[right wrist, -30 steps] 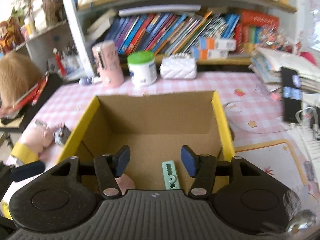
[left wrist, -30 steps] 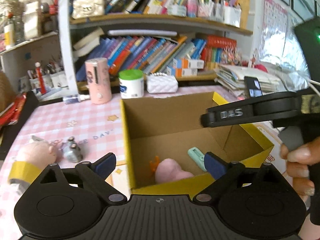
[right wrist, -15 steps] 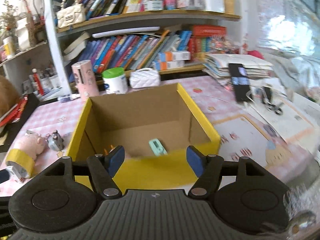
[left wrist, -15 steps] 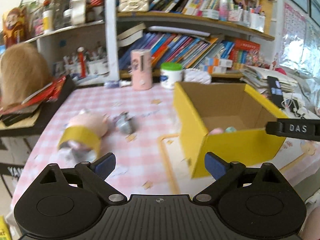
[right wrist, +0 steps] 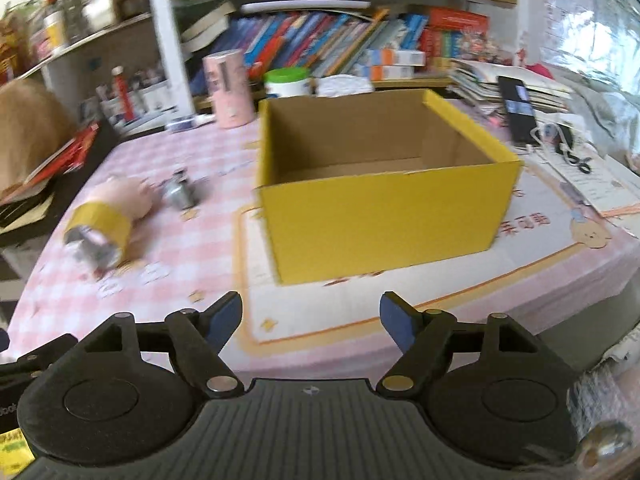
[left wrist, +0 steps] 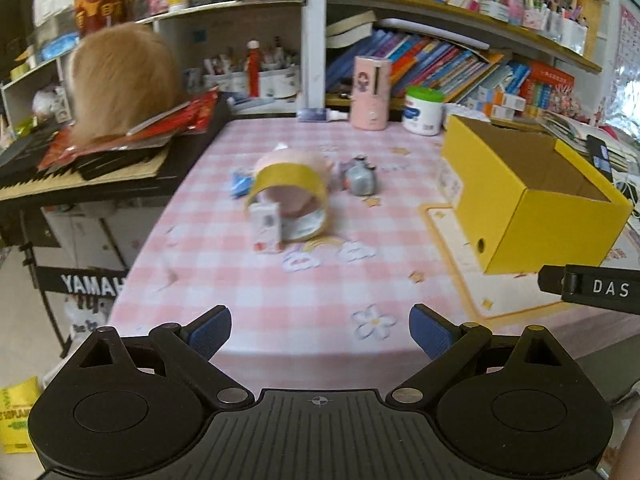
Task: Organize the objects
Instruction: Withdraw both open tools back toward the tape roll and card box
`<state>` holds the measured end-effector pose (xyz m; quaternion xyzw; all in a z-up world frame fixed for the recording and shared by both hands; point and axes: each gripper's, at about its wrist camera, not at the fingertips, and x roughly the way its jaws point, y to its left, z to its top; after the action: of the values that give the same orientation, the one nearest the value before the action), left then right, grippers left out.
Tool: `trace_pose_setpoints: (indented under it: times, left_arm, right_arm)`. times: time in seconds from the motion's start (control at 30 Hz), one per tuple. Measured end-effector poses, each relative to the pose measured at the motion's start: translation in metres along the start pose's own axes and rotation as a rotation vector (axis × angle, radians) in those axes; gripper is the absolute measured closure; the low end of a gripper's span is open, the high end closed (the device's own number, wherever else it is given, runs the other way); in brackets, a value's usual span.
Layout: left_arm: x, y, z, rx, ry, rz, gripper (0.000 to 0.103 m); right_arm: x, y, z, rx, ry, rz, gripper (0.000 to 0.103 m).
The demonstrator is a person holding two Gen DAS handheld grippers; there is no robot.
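Left wrist view
Left gripper (left wrist: 320, 330): jaws stood wide apart and held nothing, hanging over the near edge of the counter (left wrist: 320, 272) with its pink checked cloth.
Yellow box (left wrist: 532, 196): sat open-topped on the right part of the counter; its inside was hidden from this angle.
Tape roll (left wrist: 290, 194): yellow, lying on its side near the counter's middle, well left of the box, with a small white carton (left wrist: 266, 226) leaning at its front and a pink plush (left wrist: 294, 156) touching it behind.
Grey toy (left wrist: 360, 178): just right of the tape roll, between it and the box.
Pink canister (left wrist: 370, 92) and green-lidded jar (left wrist: 424, 112): upright at the back edge, below the bookshelf (left wrist: 460, 12).
Right gripper's finger: a black bar marked "DAS" entered at the right edge.

Right wrist view
Right gripper (right wrist: 310, 320): jaws spread apart, empty, in front of the yellow box (right wrist: 384, 224).
Box contents: only brown inner walls and a strip of floor showed.
Tape roll (right wrist: 100, 224), pink plush (right wrist: 126, 194), grey toy (right wrist: 180, 192): lay together on the cloth left of the box, blurred.
Phone (right wrist: 518, 114): rested on papers right of the box.
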<state>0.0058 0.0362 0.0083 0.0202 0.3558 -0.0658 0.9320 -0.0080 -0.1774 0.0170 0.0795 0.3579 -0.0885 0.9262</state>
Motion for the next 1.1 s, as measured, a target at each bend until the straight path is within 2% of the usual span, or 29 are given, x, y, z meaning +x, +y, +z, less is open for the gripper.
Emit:
trace_pose_setpoints:
  times: [0.3, 0.57, 1.1]
  left_arm:
    - [-0.019, 0.042, -0.014, -0.032, -0.021, 0.039, 0.006]
    - [-0.024, 0.064, -0.019, -0.059, -0.024, 0.047, 0.006]
    - [0.004, 0.07, -0.008, -0.075, 0.001, 0.048, 0.006]
  right_arm:
    - [-0.009, 0.052, -0.022, -0.075, 0.024, 0.073, 0.027]
    - [-0.016, 0.082, -0.028, -0.114, 0.016, 0.105, 0.027]
    - [0.007, 0.099, -0.017, -0.167, 0.042, 0.112, 0.027]
